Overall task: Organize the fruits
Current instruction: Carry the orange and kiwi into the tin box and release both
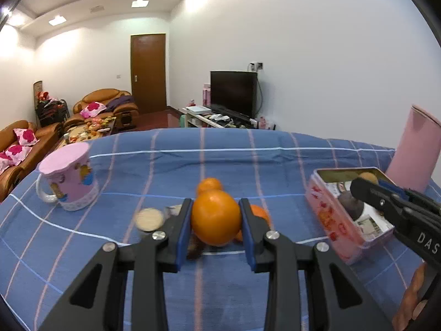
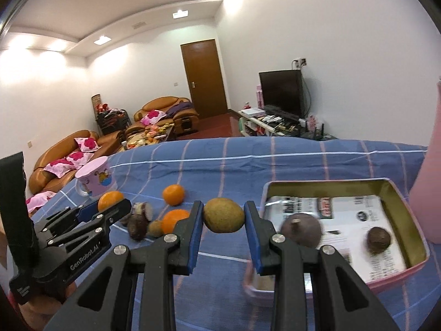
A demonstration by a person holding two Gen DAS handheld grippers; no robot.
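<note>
Left gripper (image 1: 215, 218) sits dead centre in the left wrist view, its blue-padded jaws clamped on a big glossy orange (image 1: 215, 217), pads pressing both flanks. The fruit hangs clear above the blue checked tablecloth (image 1: 226, 160). Behind it, a smaller orange (image 1: 209, 185) peeks over the top, and a sliver of another orange (image 1: 259, 211) shows just past the right jaw. To the left of the jaws lies a blurred pale round slice (image 1: 148, 219); I can't tell what it is. Far left, a pink mug with a white handle and cartoon print (image 1: 70, 178) stands upright.

Over to the right wrist view: the right gripper (image 2: 223, 216) is clamped on a round brownish-green fruit (image 2: 223, 215), lifted above the cloth at centre frame. Lower right, the open pink rectangular tin (image 2: 413, 267) is lined with printed paper and holds a dark purple round fruit (image 2: 301, 230) and a smaller brown rough-skinned one (image 2: 378, 239), apart from each other. A tall pink cylinder (image 2: 432, 193) stands at the right edge, just beside the tin.

Left of centre, loose fruit rests on the cloth: two oranges, some dark purple-brown pieces (image 2: 139, 219) with one cut face showing, and a small brownish fruit (image 2: 155, 227).
</note>
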